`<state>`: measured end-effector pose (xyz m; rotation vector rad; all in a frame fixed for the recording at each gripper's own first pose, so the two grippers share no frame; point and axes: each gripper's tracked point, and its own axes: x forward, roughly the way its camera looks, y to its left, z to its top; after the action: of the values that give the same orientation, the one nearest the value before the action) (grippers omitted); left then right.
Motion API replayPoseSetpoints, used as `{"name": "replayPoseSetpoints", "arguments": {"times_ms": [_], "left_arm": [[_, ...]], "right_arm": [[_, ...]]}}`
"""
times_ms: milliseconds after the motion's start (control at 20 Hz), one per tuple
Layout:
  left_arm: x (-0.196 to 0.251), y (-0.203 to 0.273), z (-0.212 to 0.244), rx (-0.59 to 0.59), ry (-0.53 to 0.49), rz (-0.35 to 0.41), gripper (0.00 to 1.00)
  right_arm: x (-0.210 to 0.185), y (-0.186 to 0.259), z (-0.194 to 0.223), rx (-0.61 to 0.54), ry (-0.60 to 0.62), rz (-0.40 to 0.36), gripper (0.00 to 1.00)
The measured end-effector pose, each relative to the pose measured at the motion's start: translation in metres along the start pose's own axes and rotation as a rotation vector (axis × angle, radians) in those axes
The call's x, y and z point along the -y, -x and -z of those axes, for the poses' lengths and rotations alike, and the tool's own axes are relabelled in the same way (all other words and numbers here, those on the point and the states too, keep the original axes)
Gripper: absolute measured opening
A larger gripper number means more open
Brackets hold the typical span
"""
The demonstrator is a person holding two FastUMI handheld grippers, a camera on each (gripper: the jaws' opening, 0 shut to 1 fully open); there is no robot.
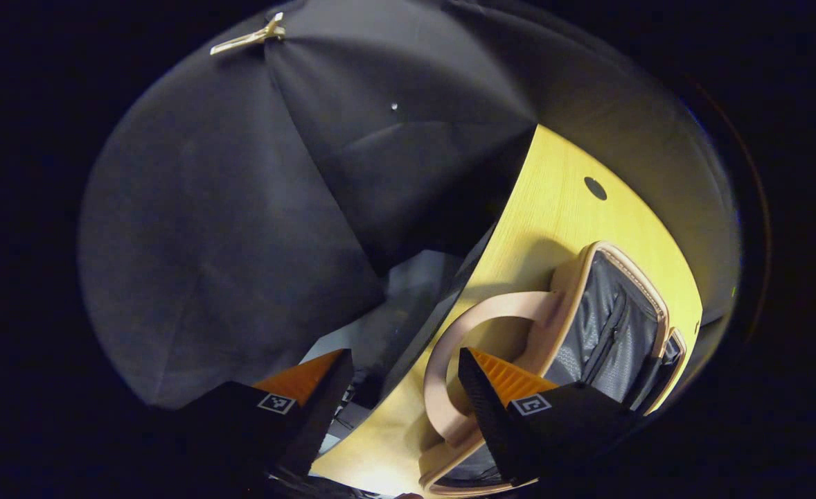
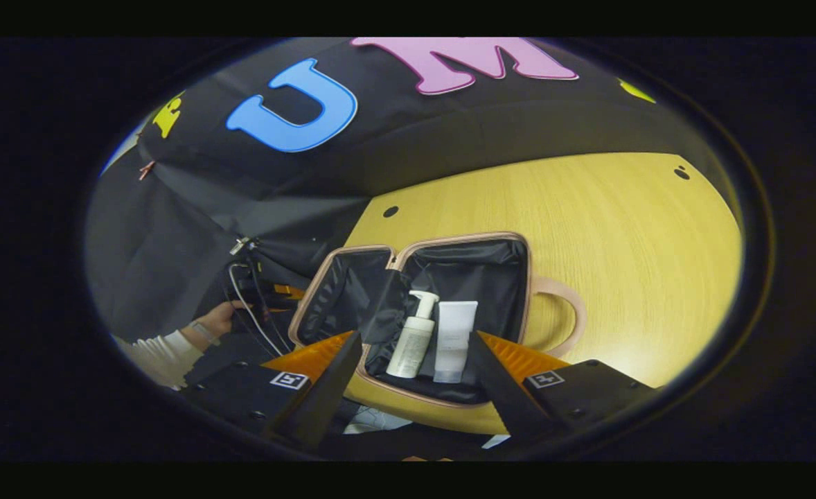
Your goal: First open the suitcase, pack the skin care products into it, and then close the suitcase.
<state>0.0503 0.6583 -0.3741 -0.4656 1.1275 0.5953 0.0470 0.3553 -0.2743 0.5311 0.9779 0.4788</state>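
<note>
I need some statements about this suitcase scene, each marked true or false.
1. The suitcase lies open. True.
2. A pump bottle and a tube lie inside it. True.
3. The right gripper holds the tube. False: it is open, holding nothing.
4. The suitcase stands on the floor. False: it lies on the table.
5. The left gripper is open. True.

white sleeve, wristband, black cables
</note>
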Motion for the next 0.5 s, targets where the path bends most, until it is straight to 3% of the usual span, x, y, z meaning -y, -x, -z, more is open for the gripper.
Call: {"name": "replayPoseSetpoints", "arguments": {"times_ms": [100, 150, 200, 300, 400, 500], "left_arm": [[-0.003, -0.013, 0.004, -0.026, -0.027, -0.017, 0.97], [0.005, -0.019, 0.013, -0.071, -0.067, 0.036, 0.97], [0.011, -0.015, 0.003, -0.053, -0.088, 0.053, 0.7], [0.018, -0.013, 0.007, -0.073, -0.164, -0.006, 0.17], [0.028, -0.006, -0.001, -0.056, -0.191, 0.005, 0.13], [0.041, 0.014, -0.005, -0.024, -0.181, 0.063, 0.11]], "right_arm": [[0.004, 0.006, 0.0, 0.005, 0.005, 0.019, 0.97], [0.005, 0.008, 0.001, 0.006, 0.007, 0.027, 0.97], [0.005, 0.008, 0.001, 0.004, 0.008, 0.029, 0.97], [0.005, 0.007, -0.002, 0.012, 0.003, 0.026, 0.97], [0.0, 0.008, -0.003, 0.013, -0.001, 0.017, 0.97], [0.001, 0.012, -0.004, 0.017, 0.016, 0.024, 0.97]]}}
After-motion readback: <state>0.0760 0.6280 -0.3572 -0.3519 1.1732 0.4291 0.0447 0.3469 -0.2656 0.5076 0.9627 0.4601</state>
